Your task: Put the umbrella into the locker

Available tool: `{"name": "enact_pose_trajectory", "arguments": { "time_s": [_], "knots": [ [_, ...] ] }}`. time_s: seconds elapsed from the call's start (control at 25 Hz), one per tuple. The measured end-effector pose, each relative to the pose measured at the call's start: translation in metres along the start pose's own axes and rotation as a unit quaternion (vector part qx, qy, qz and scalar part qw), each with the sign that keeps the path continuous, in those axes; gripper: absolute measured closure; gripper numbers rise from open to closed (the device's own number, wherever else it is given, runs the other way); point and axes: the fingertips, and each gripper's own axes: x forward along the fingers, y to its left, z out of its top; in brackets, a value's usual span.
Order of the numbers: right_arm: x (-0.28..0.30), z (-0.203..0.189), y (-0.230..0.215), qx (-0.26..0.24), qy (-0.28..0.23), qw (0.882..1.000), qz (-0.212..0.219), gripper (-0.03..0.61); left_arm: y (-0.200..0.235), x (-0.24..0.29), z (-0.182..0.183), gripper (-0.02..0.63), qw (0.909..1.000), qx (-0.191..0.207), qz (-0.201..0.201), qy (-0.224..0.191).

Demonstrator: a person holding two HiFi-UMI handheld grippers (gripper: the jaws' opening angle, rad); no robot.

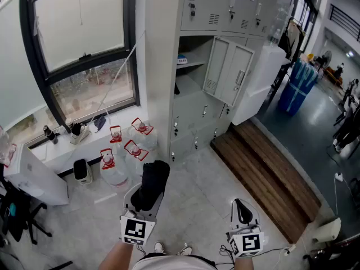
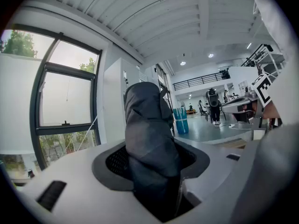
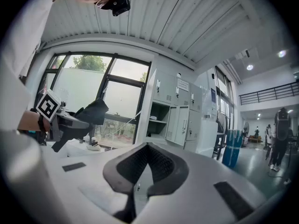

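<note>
A folded black umbrella (image 1: 152, 181) stands out of my left gripper (image 1: 147, 198), whose jaws are shut on its lower part; in the left gripper view the umbrella (image 2: 149, 143) fills the gap between the pads. My right gripper (image 1: 243, 210) is held level at the lower right, shut and with nothing in it. The grey locker bank has one compartment (image 1: 194, 61) open, its door (image 1: 228, 69) swung out to the right. From the right gripper view the open compartment (image 3: 161, 120) is ahead, and the umbrella (image 3: 93, 112) is at the left.
Several water jugs with red handles (image 1: 121, 156) stand on the floor under the window. A wooden platform (image 1: 264, 173) lies right of the lockers, with a blue bin (image 1: 298, 86) beyond it. A white box (image 1: 34, 176) sits at the left. A person (image 2: 213, 105) stands far off.
</note>
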Motion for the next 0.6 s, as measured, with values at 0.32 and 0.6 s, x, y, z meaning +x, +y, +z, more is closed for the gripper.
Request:
{"name": "enact_pose_trajectory", "arguments": {
  "time_s": [0.32,0.6],
  "knots": [
    [-0.015,-0.005,-0.029,0.029,-0.018,0.999,0.012,0.563,-0.027,0.001,0.006,0.365,0.9999,-0.005,0.013,0.003],
    [-0.03,-0.024,-0.059,0.036,-0.018,0.999,0.02,0.563,-0.056,0.006,0.009,0.366,0.9995,-0.019,0.026,0.004]
  ]
}}
